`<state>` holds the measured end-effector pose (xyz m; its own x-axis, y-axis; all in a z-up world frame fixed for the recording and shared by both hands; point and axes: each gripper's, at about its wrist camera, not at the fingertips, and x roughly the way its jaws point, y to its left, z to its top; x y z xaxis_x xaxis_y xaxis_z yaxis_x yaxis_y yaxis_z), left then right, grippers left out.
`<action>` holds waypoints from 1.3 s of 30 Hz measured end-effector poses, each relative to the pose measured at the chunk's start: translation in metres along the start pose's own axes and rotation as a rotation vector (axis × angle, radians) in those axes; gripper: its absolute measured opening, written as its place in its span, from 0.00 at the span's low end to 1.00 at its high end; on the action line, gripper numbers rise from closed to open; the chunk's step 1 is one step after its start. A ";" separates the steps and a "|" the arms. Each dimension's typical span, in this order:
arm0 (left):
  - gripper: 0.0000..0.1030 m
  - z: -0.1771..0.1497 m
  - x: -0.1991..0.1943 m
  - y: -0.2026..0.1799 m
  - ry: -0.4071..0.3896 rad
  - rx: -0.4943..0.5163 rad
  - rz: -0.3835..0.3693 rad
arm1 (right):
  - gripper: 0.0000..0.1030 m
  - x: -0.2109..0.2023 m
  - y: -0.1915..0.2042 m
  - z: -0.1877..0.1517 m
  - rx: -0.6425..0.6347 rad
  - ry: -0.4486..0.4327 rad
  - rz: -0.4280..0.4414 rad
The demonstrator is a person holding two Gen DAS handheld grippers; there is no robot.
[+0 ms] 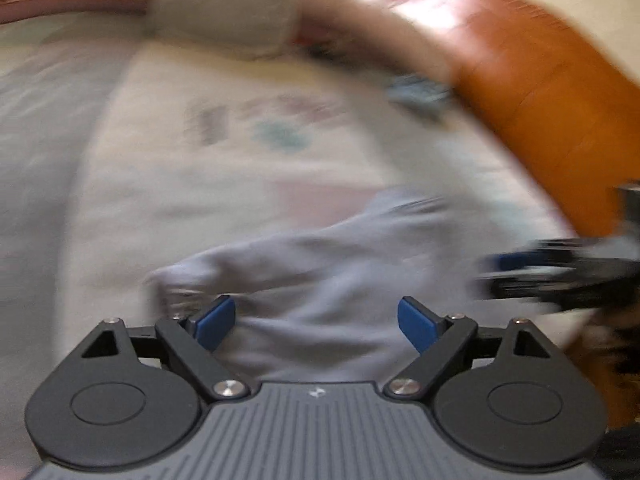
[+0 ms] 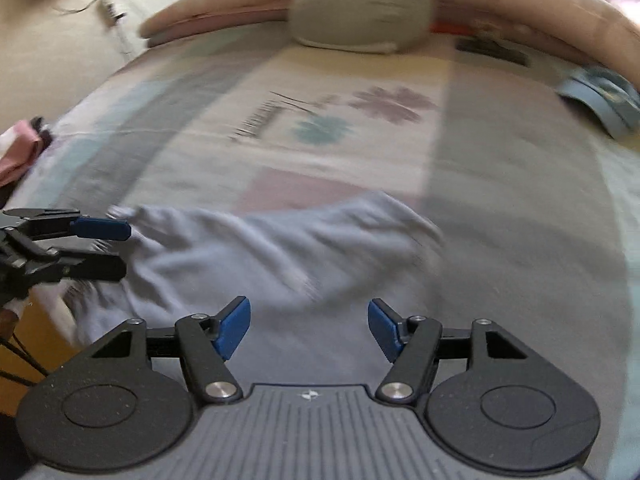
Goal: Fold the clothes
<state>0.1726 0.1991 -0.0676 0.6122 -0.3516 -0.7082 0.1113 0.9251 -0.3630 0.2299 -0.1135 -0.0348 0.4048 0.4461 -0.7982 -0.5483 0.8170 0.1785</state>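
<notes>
Patterned bedspread [image 2: 360, 140], my landmark. On its near part lies the crumpled grey garment [image 2: 260, 256]. Above the garment I hold my left gripper [image 1: 316, 322] and right gripper [image 2: 309, 328], jaws spread wide, gripping nothing.

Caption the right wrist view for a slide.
Open right tongs over a grey garment on the bed.

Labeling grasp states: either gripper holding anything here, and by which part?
Nothing held. Left gripper and right gripper are both open, blue pads apart, above the grey garment on the bed.
</notes>
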 end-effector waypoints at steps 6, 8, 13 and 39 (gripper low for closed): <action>0.81 0.008 -0.020 -0.006 -0.010 -0.013 -0.008 | 0.49 -0.023 -0.030 -0.032 0.015 -0.019 -0.072; 0.82 0.008 -0.016 -0.016 0.001 0.024 -0.015 | 0.31 -0.029 -0.033 -0.035 0.015 -0.047 -0.002; 0.76 0.004 0.004 -0.022 0.084 0.056 0.110 | 0.30 -0.013 -0.023 -0.053 -0.041 0.015 0.066; 0.82 0.014 0.002 -0.017 0.071 0.041 -0.048 | 0.24 0.007 -0.043 0.004 0.059 -0.122 0.071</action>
<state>0.1830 0.1844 -0.0549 0.5484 -0.4036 -0.7324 0.1718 0.9115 -0.3737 0.2591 -0.1437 -0.0453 0.4545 0.5413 -0.7074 -0.5364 0.8004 0.2678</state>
